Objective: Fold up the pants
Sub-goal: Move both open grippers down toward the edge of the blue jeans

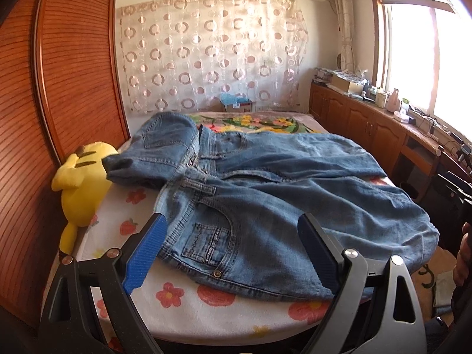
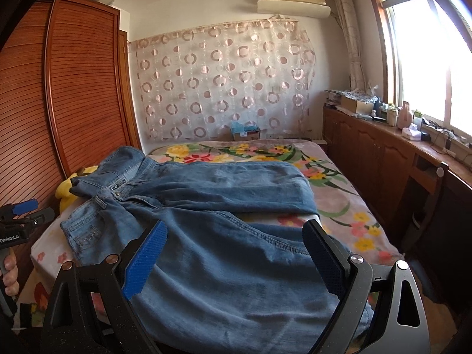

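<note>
A pair of blue jeans [image 1: 265, 194] lies spread across the bed, waistband to the left, legs running right; one leg hangs over the near edge. Its far waist corner is bunched up near the wardrobe. My left gripper [image 1: 233, 230] is open, hovering just above the front pocket, nothing between its blue pads. In the right wrist view the same jeans [image 2: 224, 236] fill the foreground. My right gripper [image 2: 236, 236] stands open over the near leg, empty. At the far left of that view the left gripper [image 2: 25, 209] shows, held in a hand.
A yellow plush toy [image 1: 82, 183] lies wedged between the bed [image 1: 188, 309] and the wooden wardrobe [image 1: 73, 73] on the left. The flowered blanket [image 2: 333, 183] covers the bed's far and right part. A wooden cabinet [image 2: 368, 147] with clutter runs under the window on the right.
</note>
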`<action>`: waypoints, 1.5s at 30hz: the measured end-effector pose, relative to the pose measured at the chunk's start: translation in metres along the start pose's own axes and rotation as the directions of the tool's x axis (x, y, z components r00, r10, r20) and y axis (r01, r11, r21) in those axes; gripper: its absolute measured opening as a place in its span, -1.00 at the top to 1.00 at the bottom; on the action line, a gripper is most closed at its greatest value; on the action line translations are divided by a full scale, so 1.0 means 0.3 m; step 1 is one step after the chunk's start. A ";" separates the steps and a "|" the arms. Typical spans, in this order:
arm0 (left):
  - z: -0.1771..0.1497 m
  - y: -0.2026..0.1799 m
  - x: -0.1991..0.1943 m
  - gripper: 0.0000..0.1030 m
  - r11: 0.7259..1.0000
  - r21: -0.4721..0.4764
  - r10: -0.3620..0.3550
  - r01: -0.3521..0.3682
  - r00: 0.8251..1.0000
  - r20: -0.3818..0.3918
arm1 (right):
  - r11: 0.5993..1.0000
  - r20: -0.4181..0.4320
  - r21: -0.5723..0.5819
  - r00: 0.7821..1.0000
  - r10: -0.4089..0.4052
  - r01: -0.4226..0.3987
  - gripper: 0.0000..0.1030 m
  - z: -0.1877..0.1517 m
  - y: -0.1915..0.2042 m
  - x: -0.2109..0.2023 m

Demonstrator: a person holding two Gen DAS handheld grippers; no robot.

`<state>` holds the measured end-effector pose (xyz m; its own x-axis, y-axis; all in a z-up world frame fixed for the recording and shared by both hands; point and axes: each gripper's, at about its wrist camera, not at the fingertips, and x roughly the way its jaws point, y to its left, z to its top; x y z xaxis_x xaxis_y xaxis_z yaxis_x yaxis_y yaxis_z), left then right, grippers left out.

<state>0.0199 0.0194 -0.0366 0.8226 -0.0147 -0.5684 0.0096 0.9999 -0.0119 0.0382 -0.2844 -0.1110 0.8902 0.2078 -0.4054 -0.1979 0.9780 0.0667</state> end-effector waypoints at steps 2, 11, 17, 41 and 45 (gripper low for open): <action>-0.012 0.012 0.023 -0.77 1.000 -0.002 0.001 -0.001 1.000 -0.020 | 1.000 -0.022 0.010 1.000 -0.018 0.018 -0.82 -0.005 -0.022 0.009; -0.046 0.085 0.085 -0.76 1.000 -0.012 0.018 -0.019 0.998 -0.063 | 0.996 -0.107 0.030 0.991 -0.084 0.088 -0.82 -0.015 -0.100 0.038; -0.062 0.202 0.134 -0.76 0.998 -0.045 0.047 -0.051 0.995 -0.083 | 0.994 -0.176 0.005 0.979 -0.104 0.107 -0.82 0.009 -0.074 0.040; -0.156 0.365 0.334 -0.51 0.989 -0.101 0.085 -0.108 0.973 -0.213 | 0.991 -0.277 0.037 0.954 -0.115 0.130 -0.61 -0.009 -0.181 -0.040; -0.166 0.351 0.354 -0.51 0.989 -0.096 0.086 -0.110 0.970 -0.228 | 0.990 -0.296 0.068 0.950 -0.095 0.121 -0.49 -0.014 -0.201 -0.059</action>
<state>0.0799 0.1229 -0.1391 0.6687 0.0703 -0.7402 -0.1355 0.9904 -0.0283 0.0328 -0.3470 -0.1116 0.7433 0.0981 -0.6617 -0.0606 0.9950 0.0795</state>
